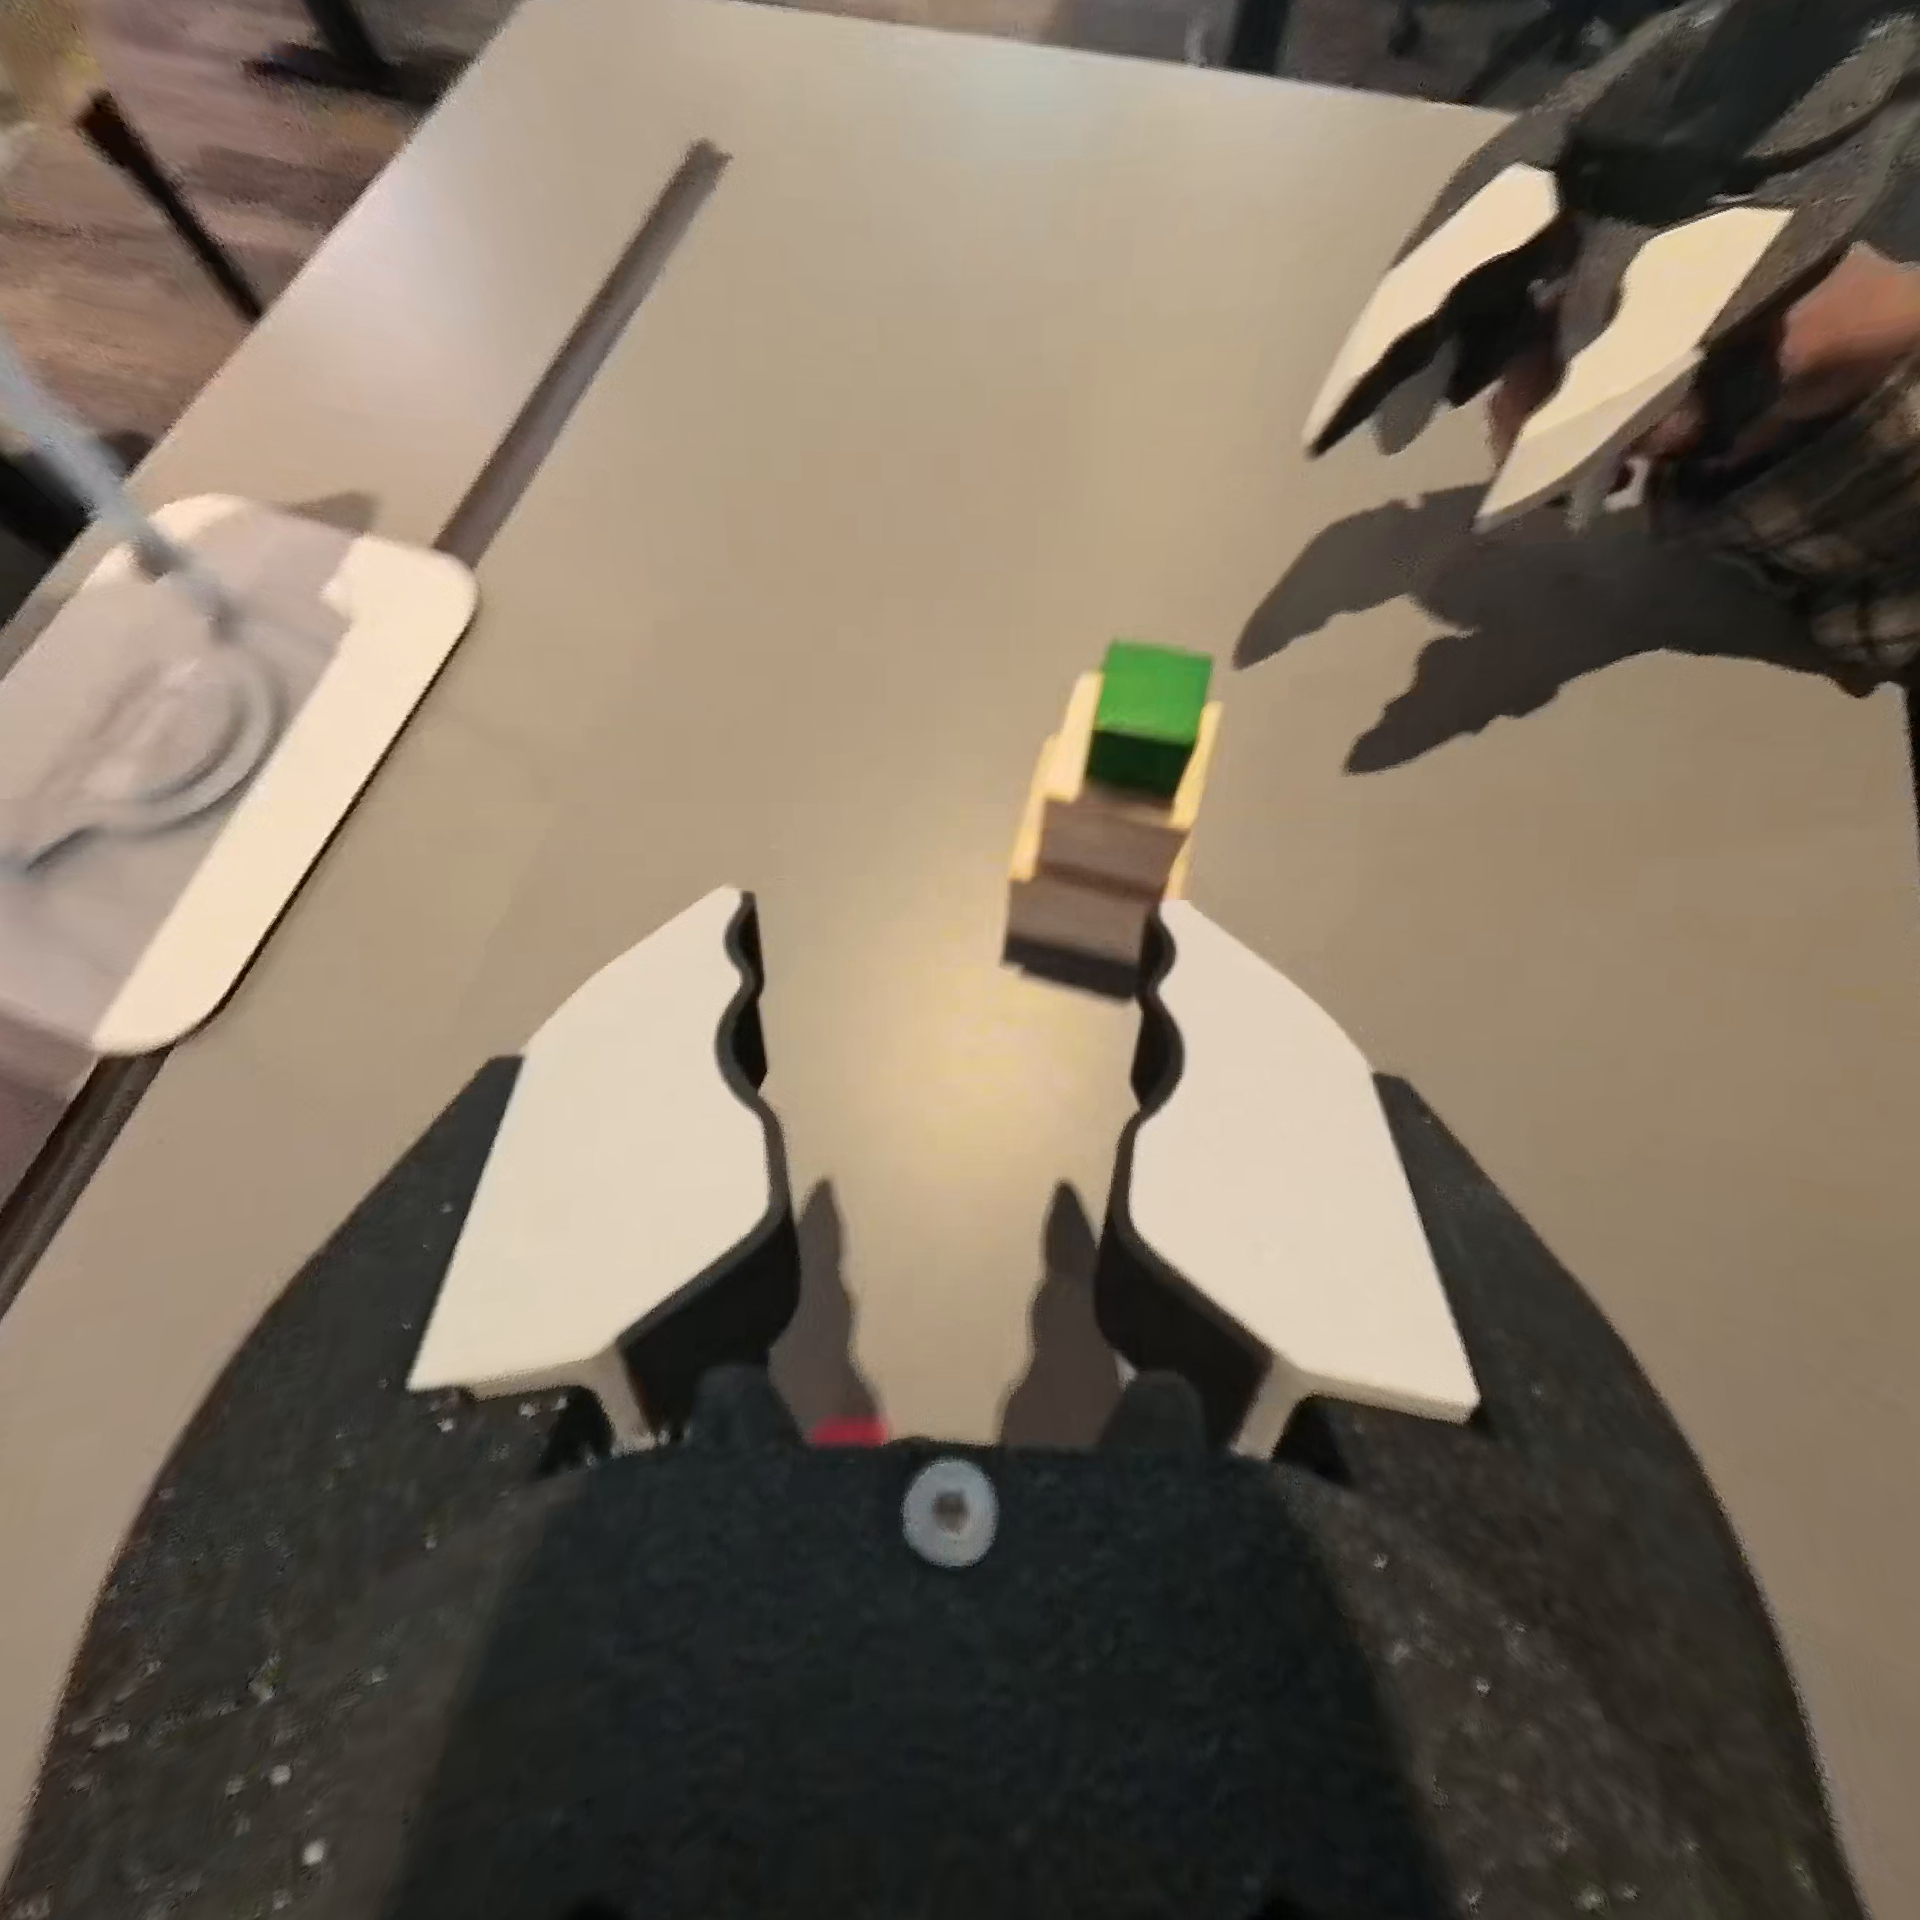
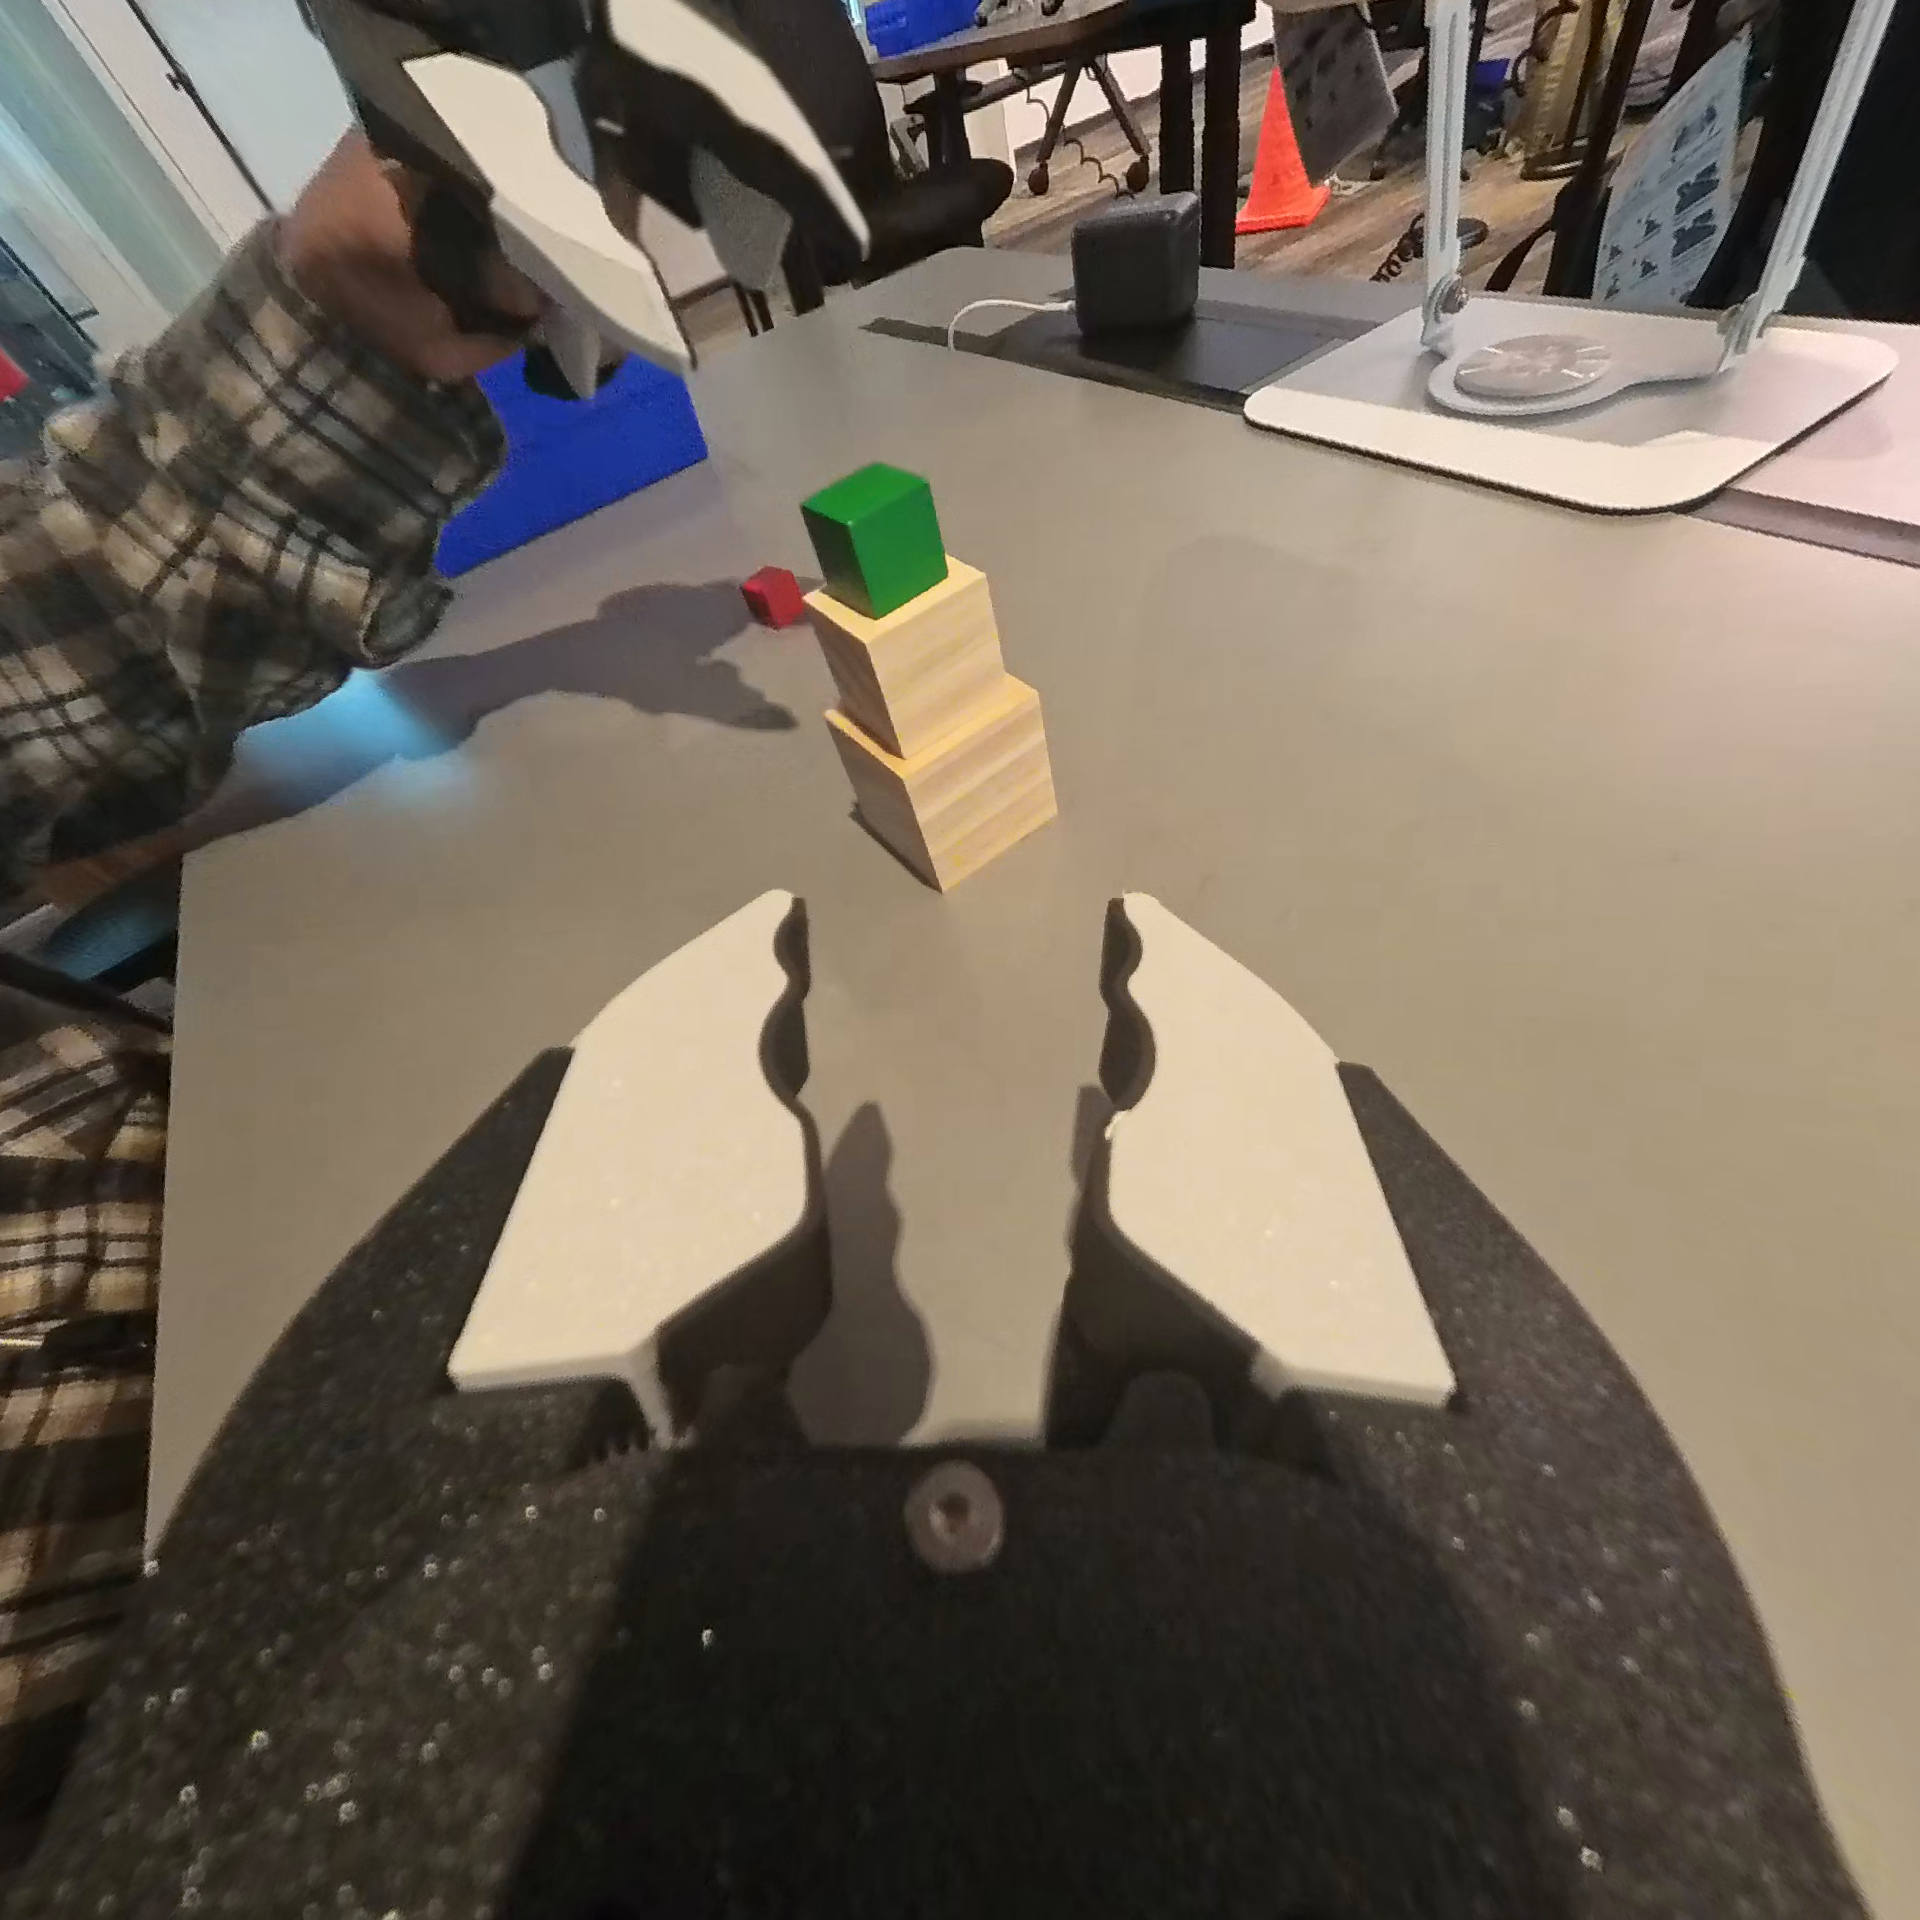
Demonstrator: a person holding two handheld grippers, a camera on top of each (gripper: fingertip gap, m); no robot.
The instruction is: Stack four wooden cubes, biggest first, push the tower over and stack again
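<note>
On the tabletop [image 2: 1351, 831] stands a three-cube tower: green cube [image 2: 876, 537] atop two pale cubes [image 2: 925, 727]. Only the right wrist view clearly shows the small red cube [image 2: 772, 596] behind it; the left view is blurred. Both the left gripper [image 1: 951, 935] and right gripper [image 2: 956, 925] hover empty, jaws spread.

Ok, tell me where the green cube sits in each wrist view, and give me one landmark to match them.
Left wrist view: green cube just right of centre, topping the tower, beyond the left gripper's open fingers.
Right wrist view: green cube left of centre, upper-middle, atop two bare wooden cubes, ahead of the open right gripper.
Shared landmark: the white stand base, at left in the left view, upper right in the right view.
</note>
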